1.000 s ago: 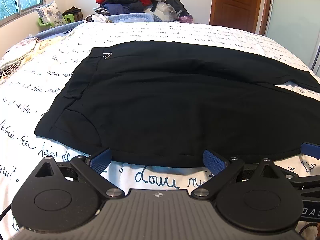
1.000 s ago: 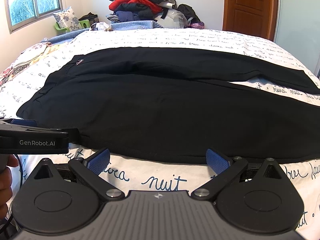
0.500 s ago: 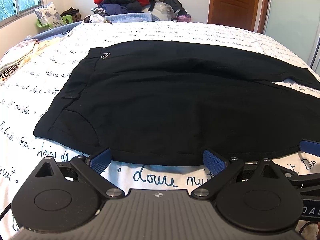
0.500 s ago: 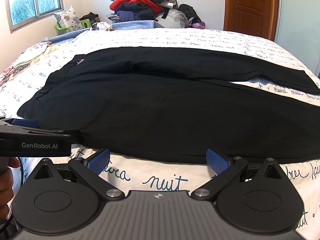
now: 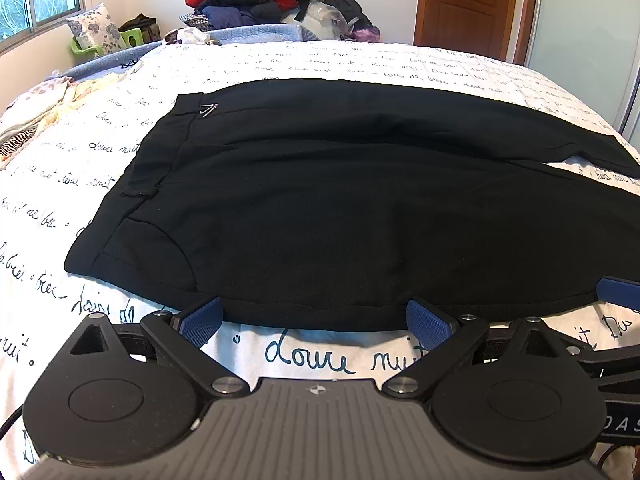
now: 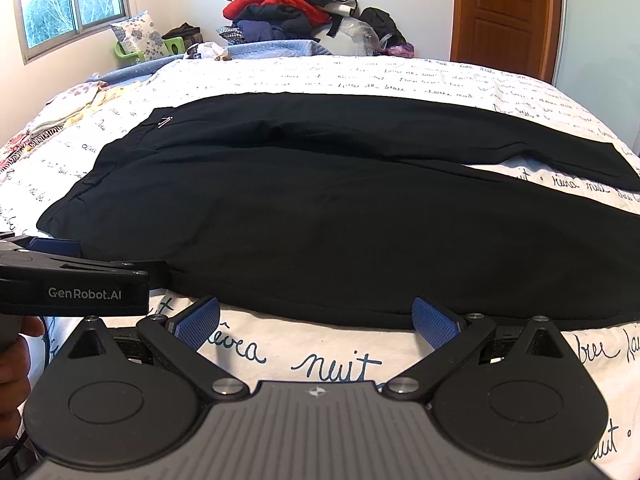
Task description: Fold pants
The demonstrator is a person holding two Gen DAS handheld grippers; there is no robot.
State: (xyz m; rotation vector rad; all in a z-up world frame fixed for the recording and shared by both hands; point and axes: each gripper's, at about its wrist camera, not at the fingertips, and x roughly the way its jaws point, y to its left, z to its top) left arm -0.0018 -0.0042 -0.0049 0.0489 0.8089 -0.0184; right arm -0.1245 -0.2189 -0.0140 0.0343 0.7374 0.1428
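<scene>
Black pants point(image 5: 340, 208) lie flat across the bed, waistband to the left, both legs running right; the far leg point(image 6: 400, 128) angles away from the near one. My left gripper point(image 5: 314, 322) is open, its blue pads right at the near hem by the waist end, holding nothing. In the right wrist view the pants point(image 6: 320, 220) fill the middle, and my right gripper point(image 6: 316, 316) stands open just short of the near edge, farther along the leg. The left gripper's body point(image 6: 76, 284) shows at the left edge there.
The bed cover point(image 5: 312, 356) is white with dark handwriting print. A pile of clothes point(image 6: 288, 12) sits beyond the far side. A brown door point(image 5: 468, 4) is at the back right, a window point(image 6: 68, 0) at the left. A hand point(image 6: 14, 364) shows at the lower left.
Both grippers have crept slightly toward the pants' near edge. The pants have not moved and both grippers stay open.
</scene>
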